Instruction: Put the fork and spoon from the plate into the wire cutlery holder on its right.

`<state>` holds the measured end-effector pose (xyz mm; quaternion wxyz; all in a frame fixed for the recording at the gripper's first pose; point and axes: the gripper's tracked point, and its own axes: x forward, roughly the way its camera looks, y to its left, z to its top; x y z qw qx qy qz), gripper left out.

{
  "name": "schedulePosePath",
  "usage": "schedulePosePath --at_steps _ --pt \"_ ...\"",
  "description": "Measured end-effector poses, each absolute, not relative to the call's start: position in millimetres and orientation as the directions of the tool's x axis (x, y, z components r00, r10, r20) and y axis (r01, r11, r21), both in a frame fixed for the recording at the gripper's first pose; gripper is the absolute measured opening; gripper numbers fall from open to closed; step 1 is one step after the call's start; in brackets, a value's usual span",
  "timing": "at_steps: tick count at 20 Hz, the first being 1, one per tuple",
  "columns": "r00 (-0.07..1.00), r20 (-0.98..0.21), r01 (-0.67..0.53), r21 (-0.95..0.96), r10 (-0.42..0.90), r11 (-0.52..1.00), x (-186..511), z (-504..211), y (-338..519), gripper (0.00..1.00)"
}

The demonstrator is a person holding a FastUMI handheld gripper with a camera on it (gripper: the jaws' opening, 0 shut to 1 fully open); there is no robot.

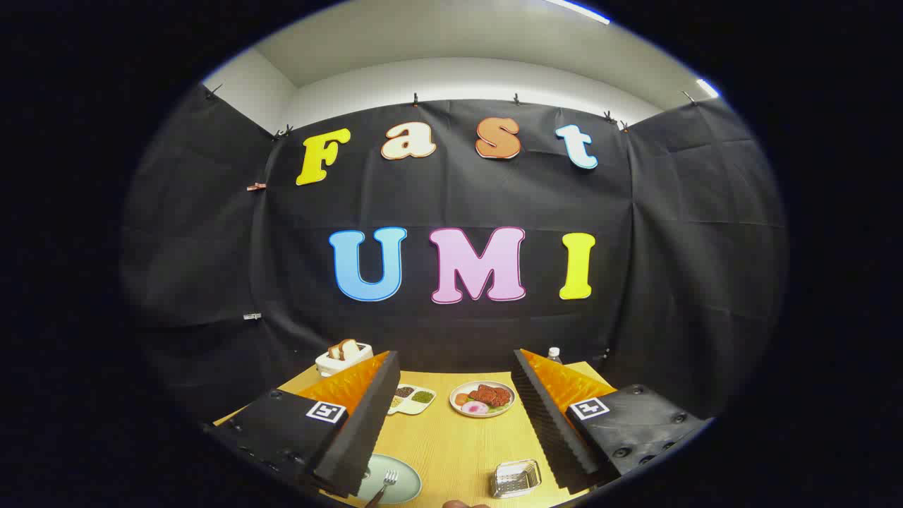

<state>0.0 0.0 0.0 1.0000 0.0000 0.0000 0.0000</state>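
- Two fingers of your hand-held gripper (451,423) stood wide apart with nothing between them, held above the near part of the wooden bench (451,441).
- Just ahead of the left finger you had the pale green plate (402,480), partly hidden by that finger.
- On that plate lay the fork (386,482), tines pointing away from you; its handle ran out of sight at the near edge.
- You could not make out the spoon from this angle.
- Right of the plate, close to the right finger and apart from it, sat the wire cutlery holder (516,478), upright, with no cutlery visible in it.
- Between the fingers and farther along the bench you had a round dish of food (482,399), and to its left a divided tray (411,398) with small portions in its compartments.
- Beyond the left finger, at the far left corner of the bench, stood a white toaster (343,358) with slices of bread sticking up.
- Past the right finger, the capped top of a bottle (554,353) showed at the far edge of the bench.
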Motion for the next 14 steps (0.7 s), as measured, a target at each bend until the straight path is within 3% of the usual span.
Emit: schedulePosePath --at_steps 14 --pt "1.000 -0.002 -0.021 -0.020 0.021 1.000 -4 0 8 0.99"
